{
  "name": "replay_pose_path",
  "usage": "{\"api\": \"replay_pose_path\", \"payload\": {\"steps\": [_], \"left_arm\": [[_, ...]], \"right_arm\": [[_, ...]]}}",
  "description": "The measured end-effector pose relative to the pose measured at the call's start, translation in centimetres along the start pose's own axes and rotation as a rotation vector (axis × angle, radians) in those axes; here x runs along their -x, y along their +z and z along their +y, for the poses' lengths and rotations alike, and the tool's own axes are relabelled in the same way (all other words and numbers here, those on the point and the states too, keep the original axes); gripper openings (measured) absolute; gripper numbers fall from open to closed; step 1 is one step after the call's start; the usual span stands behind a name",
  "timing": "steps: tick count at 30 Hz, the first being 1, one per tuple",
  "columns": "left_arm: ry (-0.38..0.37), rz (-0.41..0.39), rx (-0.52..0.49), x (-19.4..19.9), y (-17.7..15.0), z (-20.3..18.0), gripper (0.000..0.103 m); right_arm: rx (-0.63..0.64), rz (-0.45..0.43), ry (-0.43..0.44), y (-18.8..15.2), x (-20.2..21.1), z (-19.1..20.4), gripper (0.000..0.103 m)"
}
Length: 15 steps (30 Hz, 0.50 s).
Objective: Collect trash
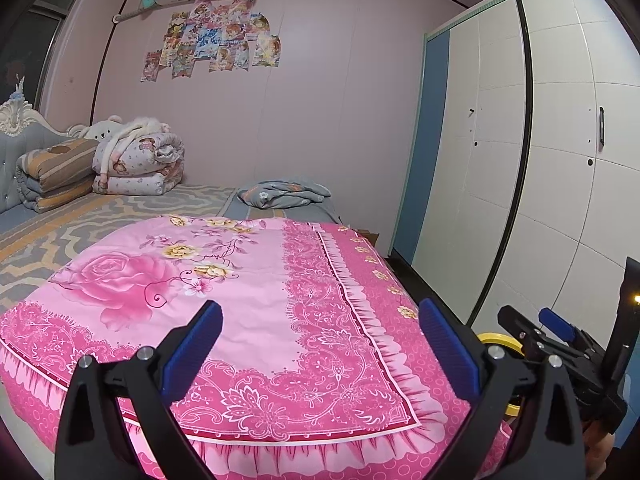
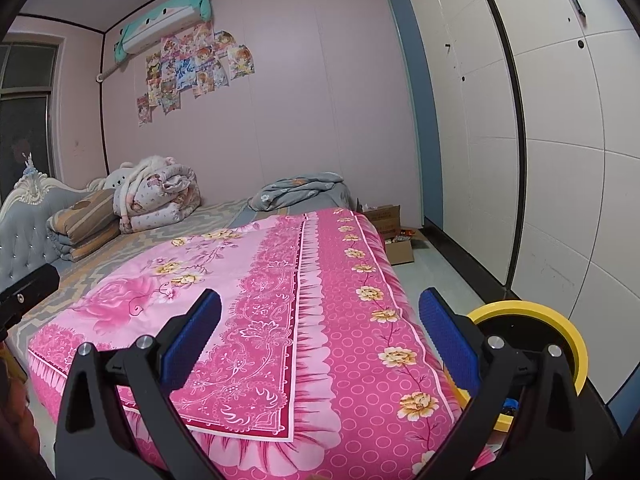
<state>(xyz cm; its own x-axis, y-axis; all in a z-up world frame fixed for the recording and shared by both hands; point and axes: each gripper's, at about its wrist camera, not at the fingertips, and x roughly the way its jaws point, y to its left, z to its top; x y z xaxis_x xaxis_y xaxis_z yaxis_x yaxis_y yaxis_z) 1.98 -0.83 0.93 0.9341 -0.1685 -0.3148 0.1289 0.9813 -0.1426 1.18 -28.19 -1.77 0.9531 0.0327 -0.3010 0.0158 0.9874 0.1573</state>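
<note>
Trash: none visible on the pink floral bedspread (image 1: 248, 300); loose items near cardboard boxes (image 2: 394, 236) at 1 o'clock, too small to identify.
Bin: yellow-rimmed bin (image 2: 532, 320) at 4 o'clock, beside the bed.
Left gripper (image 1: 320, 336): jaws apart, empty.
Right gripper (image 2: 320, 328): jaws apart, empty.
Risk: snagging bedspread fabric if lowered blindly; knocking the bin.

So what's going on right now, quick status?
Left hand-held gripper open, empty. Right hand-held gripper open, empty. Yellow bin beside the bed; no trash visible on top. Nothing in the way.
</note>
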Motion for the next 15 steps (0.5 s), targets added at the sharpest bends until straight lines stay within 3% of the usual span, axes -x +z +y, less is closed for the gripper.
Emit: {"api": "replay_pose_path", "payload": {"steps": [15], "left_arm": [[0.002, 0.009, 0.009, -0.51, 0.14, -0.01, 0.095]], "right_arm": [[-0.007, 0.019, 0.004, -0.34, -0.60, 0.07, 0.095]]}}
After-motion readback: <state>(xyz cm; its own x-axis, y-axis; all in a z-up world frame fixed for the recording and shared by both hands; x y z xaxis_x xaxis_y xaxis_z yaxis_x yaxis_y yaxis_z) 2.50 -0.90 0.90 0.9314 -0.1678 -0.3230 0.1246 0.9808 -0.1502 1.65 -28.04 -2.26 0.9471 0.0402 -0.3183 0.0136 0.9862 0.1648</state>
